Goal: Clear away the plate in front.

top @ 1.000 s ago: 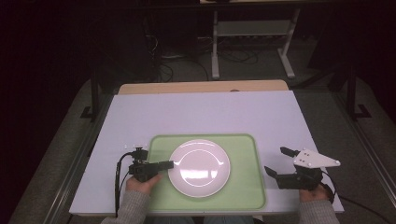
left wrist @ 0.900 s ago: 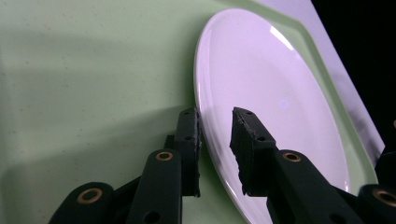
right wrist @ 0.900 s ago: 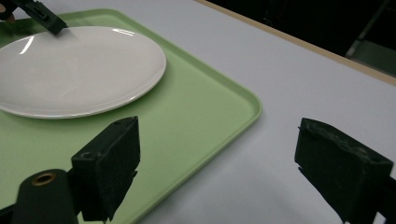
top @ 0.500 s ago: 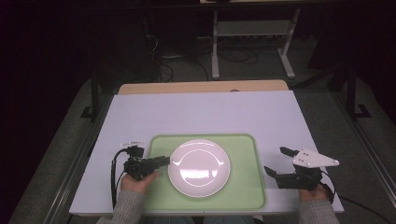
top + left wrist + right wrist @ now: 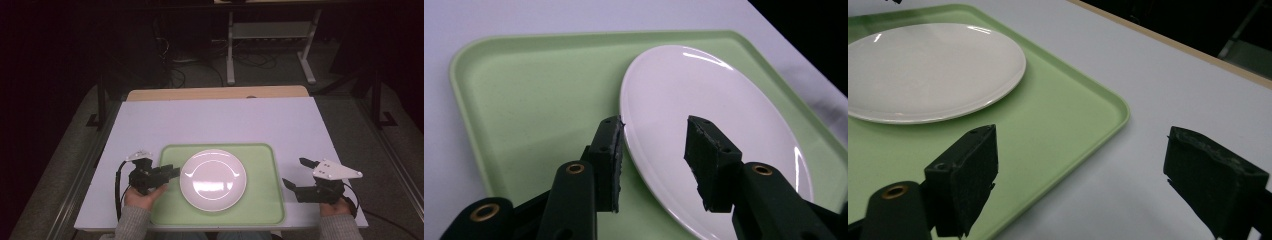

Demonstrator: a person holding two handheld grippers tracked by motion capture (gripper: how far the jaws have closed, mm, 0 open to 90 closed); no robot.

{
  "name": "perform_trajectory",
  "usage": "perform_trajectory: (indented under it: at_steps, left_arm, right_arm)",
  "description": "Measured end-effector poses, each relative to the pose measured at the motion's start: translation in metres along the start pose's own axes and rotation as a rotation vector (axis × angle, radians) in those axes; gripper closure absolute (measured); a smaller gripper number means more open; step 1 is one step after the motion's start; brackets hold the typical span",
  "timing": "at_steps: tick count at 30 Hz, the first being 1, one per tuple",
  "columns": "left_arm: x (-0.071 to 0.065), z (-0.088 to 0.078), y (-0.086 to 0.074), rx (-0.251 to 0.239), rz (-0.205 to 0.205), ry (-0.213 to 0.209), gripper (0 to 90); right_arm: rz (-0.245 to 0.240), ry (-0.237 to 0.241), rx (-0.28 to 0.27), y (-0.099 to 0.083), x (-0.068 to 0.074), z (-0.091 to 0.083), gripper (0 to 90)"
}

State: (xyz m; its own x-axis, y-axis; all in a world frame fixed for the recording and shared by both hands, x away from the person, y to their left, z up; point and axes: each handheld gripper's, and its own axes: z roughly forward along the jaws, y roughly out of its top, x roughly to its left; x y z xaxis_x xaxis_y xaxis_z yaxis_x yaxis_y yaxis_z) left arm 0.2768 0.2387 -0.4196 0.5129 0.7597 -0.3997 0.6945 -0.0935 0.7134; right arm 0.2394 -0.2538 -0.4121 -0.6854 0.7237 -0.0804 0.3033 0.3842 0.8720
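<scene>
A round white plate (image 5: 213, 179) lies in the middle of a pale green tray (image 5: 260, 155) at the table's near edge. My left gripper (image 5: 172, 172) is held low over the tray's left part, open, with its tips at the plate's left rim. In the left gripper view the plate (image 5: 704, 110) has its rim running through the gap of the left gripper (image 5: 651, 150), and nothing is clamped. My right gripper (image 5: 298, 173) hovers over bare table just right of the tray, wide open and empty. The right gripper view has the right gripper (image 5: 1080, 170) beside the tray's corner (image 5: 1088, 105).
The white table top (image 5: 215, 120) stretches away behind the tray, with a wooden strip (image 5: 215, 93) along its far edge. A metal stand (image 5: 270, 35) and cables sit on the dark floor beyond. A cable loops from the left gripper near the table's front left.
The left gripper has drawn back slightly to the left, away from the plate's middle. The right gripper, plate and tray have stayed put.
</scene>
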Motion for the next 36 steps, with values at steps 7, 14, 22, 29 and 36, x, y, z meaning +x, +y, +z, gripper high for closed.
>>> perform_trajectory:
  at_steps: [7, 14, 22, 29, 36]
  left_arm:
    - [0.002, -0.008, 0.000, -0.014, 0.069, 0.010, 54.8]
    - [-0.003, -0.017, 0.002, -0.019, 0.183, 0.054, 51.6]
    - [-0.003, -0.031, 0.002, -0.049, 0.277, 0.083, 45.5]
    - [-0.002, -0.043, 0.004, -0.068, 0.321, 0.104, 40.0]
    - [0.001, -0.055, 0.000, -0.115, 0.377, 0.118, 34.8]
  right_arm:
    - [0.001, 0.001, 0.003, 0.000, 0.000, 0.000, 13.5]
    - [0.003, 0.002, 0.009, 0.000, 0.000, 0.001, 13.5]
    - [0.009, -0.006, 0.014, -0.001, -0.002, 0.000, 13.5]
    - [0.013, -0.011, 0.018, -0.003, -0.004, 0.000, 13.5]
    - [0.018, -0.011, 0.020, -0.004, -0.006, -0.002, 13.5]
